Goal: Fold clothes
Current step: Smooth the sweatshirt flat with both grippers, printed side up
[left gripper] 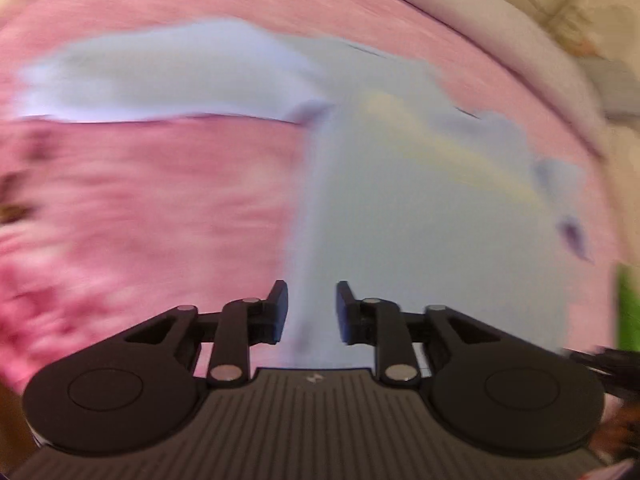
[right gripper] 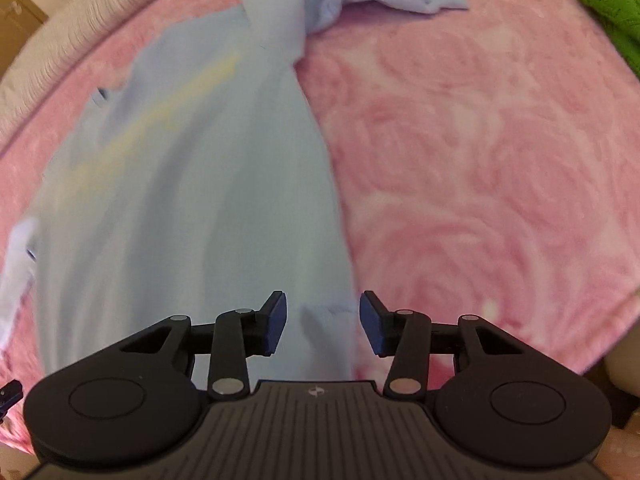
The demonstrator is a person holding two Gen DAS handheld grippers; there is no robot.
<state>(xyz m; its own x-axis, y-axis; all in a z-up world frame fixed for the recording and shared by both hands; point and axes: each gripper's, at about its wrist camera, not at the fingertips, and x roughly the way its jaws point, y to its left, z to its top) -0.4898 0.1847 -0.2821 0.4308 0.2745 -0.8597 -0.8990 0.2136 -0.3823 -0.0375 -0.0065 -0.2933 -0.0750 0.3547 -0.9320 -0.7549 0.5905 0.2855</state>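
A pink blanket (right gripper: pixel 480 140) is spread wide, and on it a pale blue shirt (right gripper: pixel 192 184) is laid out, one sleeve stretched aside. A green garment (right gripper: pixel 604 12) is seen at the blanket's far corner. The left gripper (left gripper: pixel 312 312) and right gripper (right gripper: pixel 323 322) are held over the shirt's edges with jaws parted, nothing grasped.

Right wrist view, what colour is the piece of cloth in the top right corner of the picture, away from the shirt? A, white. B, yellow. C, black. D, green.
D: a bright green cloth lies on the pink blanket at the top right corner, apart from the light blue shirt that is spread out in front of the right gripper, whose jaws are open.
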